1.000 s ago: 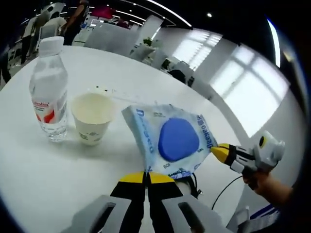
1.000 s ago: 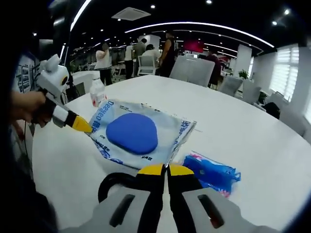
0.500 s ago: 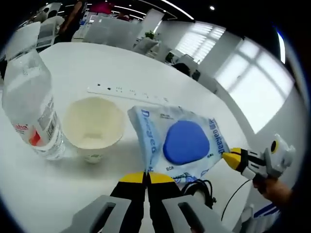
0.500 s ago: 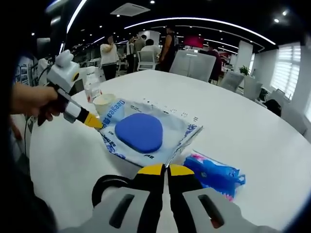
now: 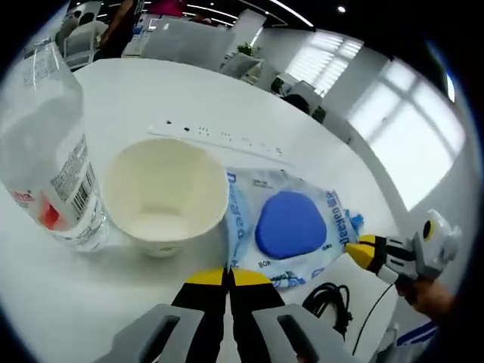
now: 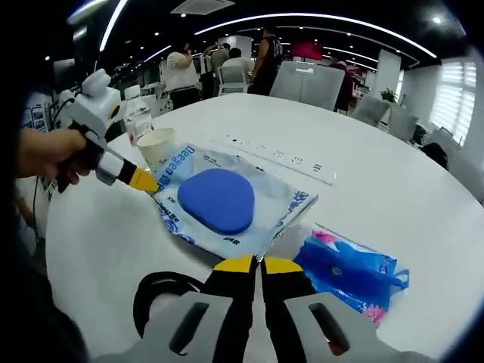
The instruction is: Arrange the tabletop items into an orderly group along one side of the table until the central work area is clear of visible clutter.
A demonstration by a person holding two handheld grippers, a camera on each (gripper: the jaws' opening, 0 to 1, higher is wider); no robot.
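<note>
both grippers pinch wipes pack (image 5: 286, 231) at opposite corners: left gripper (image 5: 228, 277) on near edge, right gripper (image 6: 257, 265) likewise. pack lies on table (image 6: 393, 197), touching paper cup (image 5: 165, 197), bottle (image 5: 47, 151) beside. judged soft, light, crinkly, slippery film; grip sealed edge.
</note>
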